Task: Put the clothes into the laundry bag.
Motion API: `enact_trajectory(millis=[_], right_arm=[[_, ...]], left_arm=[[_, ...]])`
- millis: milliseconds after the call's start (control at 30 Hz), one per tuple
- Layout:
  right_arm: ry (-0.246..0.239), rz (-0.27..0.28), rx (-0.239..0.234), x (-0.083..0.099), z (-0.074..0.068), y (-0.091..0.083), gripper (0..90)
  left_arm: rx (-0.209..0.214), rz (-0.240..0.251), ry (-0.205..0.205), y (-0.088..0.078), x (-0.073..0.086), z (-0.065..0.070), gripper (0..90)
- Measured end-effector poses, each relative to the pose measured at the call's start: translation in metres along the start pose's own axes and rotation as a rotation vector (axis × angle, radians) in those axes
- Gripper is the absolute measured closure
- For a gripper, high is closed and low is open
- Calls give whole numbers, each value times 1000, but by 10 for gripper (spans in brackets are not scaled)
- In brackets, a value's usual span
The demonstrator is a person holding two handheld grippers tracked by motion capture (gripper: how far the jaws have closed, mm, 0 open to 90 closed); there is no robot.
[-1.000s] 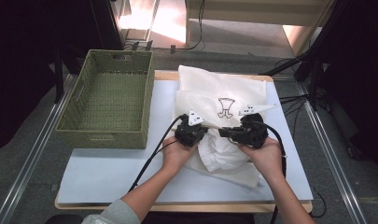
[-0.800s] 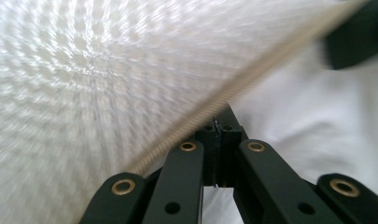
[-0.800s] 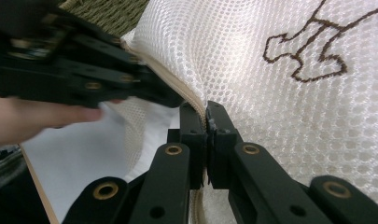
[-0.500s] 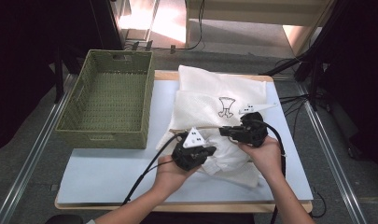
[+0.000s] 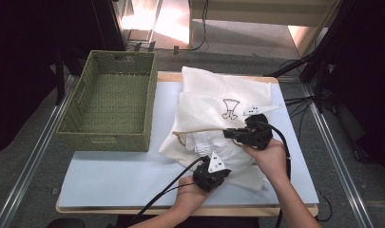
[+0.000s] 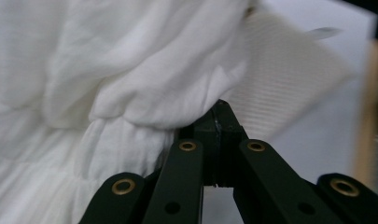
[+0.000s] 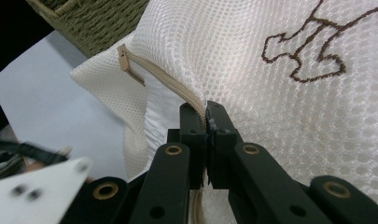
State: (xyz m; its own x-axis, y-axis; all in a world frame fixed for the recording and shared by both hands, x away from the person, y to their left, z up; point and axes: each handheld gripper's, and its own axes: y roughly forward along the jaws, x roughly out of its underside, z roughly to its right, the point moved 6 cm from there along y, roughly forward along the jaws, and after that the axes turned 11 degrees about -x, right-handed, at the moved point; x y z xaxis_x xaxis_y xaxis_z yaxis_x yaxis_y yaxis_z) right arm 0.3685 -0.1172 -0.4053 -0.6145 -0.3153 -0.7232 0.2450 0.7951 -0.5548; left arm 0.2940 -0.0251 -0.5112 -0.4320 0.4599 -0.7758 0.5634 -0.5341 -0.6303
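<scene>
Hands reach in low: left gripper [image 5: 217, 167] pinches white garment [image 6: 130, 84], right gripper [image 5: 235, 134] clamps mesh bag's [image 7: 270, 102] zipper edge.

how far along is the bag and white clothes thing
Done: the mesh bag is unzipped at its mouth. In hand: the right gripper is shut on the zipper edge, holding it up, while the left gripper is shut on the white garment, partly out of the bag. Left: the woven basket holds nothing yet.
</scene>
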Motion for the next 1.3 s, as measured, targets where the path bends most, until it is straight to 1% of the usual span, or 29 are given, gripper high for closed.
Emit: enact_trajectory(millis=[33, 100, 133, 200, 233, 267, 333, 400, 433, 467, 533, 567, 600, 633, 667, 700, 767, 833, 900, 933, 967, 1067, 1133, 1167, 1233, 1267, 1300], right_arm=[[0, 0, -1, 0, 0, 0, 883], [1, -1, -3, 0, -1, 0, 883], [-1, -1, -6, 0, -1, 0, 883], [1, -1, -4, 1, -1, -1, 883], [-1, -2, -4, 1, -1, -1, 883], [0, -2, -4, 1, -2, -1, 883], [-2, -5, -4, 1, -2, -1, 883], [-7, -7, -4, 2, -3, -1, 883], [-3, -5, -4, 2, -3, -2, 883], [-1, -5, -7, 3, -3, -3, 883], [0, -1, -3, 3, -3, -3, 883], [1, -2, -3, 3, -3, -3, 883], [0, -3, -4, 3, -3, -4, 883], [0, -2, -5, 4, -3, -4, 883], [-2, 0, -4, 4, -3, -4, 883], [-3, 1, -3, 3, -3, -5, 883], [6, 10, -3, 3, -2, -6, 883], [9, 9, -4, 3, -1, -6, 883], [6, 1, -1, 4, -1, -5, 883], [4, -1, 1, 4, -1, -5, 883], [7, -1, 1, 4, 0, -5, 883], [15, -4, 2, 6, 2, -5, 883], [15, -6, 1, 6, 2, -4, 883], [16, -5, 1, 6, 2, -4, 883], [13, -5, 0, 6, 1, -4, 883], [12, -6, 1, 6, 2, -4, 883], [12, -5, 0, 6, 1, -4, 883]], left_arm=[[-35, 1, 7, 4, -2, -8, 900], [-64, 4, -21, 7, -7, -21, 900], [-86, 8, -31, 8, -11, -27, 900], [-111, 7, -31, 10, -16, -37, 900], [-121, 10, -43, 11, -20, -41, 900], [-124, 9, -42, 12, -22, -43, 900], [-141, 38, -51, 10, -31, -48, 900], [-144, 43, -58, 10, -36, -54, 900], [-156, 42, -57, 11, -38, -58, 900], [-156, 44, -55, 11, -39, -61, 900], [-167, 50, -72, 12, -42, -67, 900], [-174, 51, -66, 11, -44, -70, 900], [-178, 58, -74, 11, -48, -74, 900], [-164, 73, -133, 7, -55, -78, 900], [-158, 94, -148, 4, -60, -79, 900], [-157, 107, -151, 1, -63, -81, 900], [-161, 81, -119, 3, -66, -82, 900], [-181, 67, -90, 10, -63, -85, 900], [-187, 58, -89, 16, -60, -87, 900], [-182, 46, -90, 21, -57, -88, 900], [-180, 44, -109, 23, -56, -90, 900], [-188, 56, -143, 25, -58, -96, 900], [-201, 55, -139, 24, -61, -98, 900], [-208, 59, -143, 24, -62, -99, 900], [-221, 87, -164, 23, -65, -101, 900], [-224, 85, -175, 23, -66, -103, 900], [-224, 87, -200, 24, -66, -106, 900]])
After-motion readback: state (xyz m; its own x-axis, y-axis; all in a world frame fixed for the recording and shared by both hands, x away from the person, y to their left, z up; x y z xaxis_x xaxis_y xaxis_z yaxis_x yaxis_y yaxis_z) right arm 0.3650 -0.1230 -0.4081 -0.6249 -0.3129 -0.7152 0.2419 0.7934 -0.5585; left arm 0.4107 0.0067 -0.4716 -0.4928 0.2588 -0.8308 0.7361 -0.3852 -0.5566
